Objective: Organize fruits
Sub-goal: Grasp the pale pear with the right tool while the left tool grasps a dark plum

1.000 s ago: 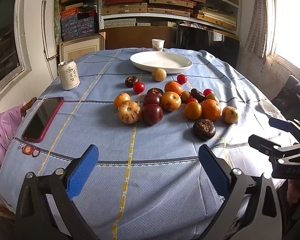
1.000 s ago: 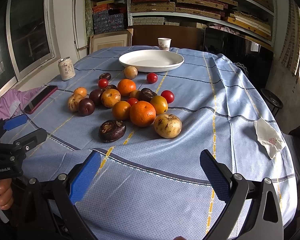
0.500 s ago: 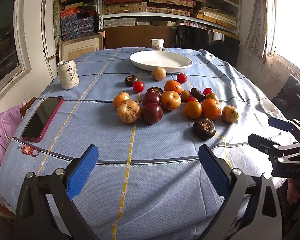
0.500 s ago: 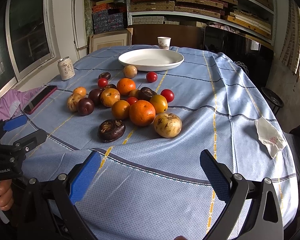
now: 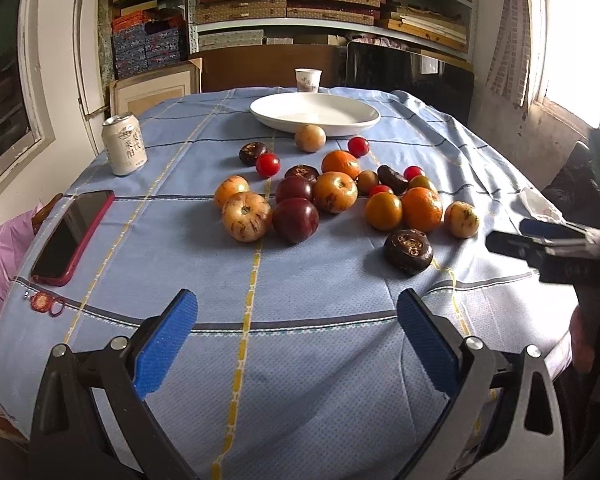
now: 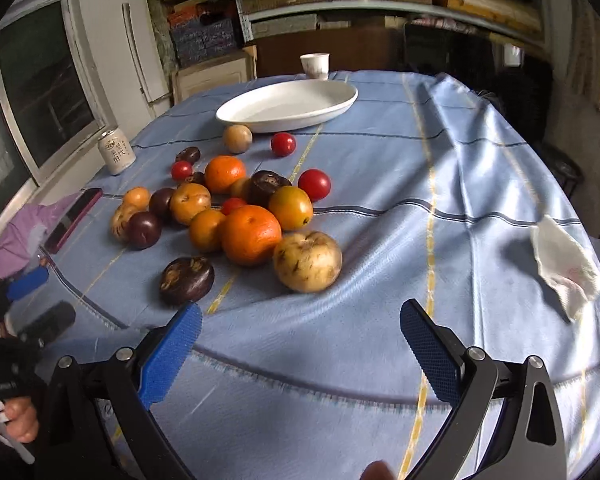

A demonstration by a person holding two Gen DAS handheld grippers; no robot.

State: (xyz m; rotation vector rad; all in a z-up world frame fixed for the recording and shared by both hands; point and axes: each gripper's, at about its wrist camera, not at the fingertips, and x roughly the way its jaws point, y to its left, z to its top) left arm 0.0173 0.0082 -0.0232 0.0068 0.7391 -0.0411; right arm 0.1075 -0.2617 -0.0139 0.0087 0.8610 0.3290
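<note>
Several fruits lie in a loose heap on the blue tablecloth [image 5: 320, 360]: oranges, dark plums, cherry tomatoes and pale speckled ones. Behind them stands an empty white plate [image 5: 315, 114] [image 6: 288, 106]. My left gripper [image 5: 296, 308] is open over the near table edge, well short of a striped pale fruit [image 5: 246, 216] and a dark plum [image 5: 295, 220]. My right gripper [image 6: 300, 318] is open too. Just beyond its fingers sit a pale yellow fruit [image 6: 308, 262], a big orange [image 6: 251, 235] and a dark brown fruit [image 6: 187, 280]. Each gripper shows at the edge of the other's view.
At the left are a drink can [image 5: 124, 144], a red-cased phone [image 5: 74, 236] and a small red key charm [image 5: 44, 302]. A paper cup [image 5: 308, 79] stands behind the plate. A crumpled tissue [image 6: 564, 268] lies at the right. Shelves of boxes fill the back wall.
The right gripper has moved forward toward the fruit heap and tilted, so the fruits look nearer. The left gripper has hardly moved. Both stay open.
</note>
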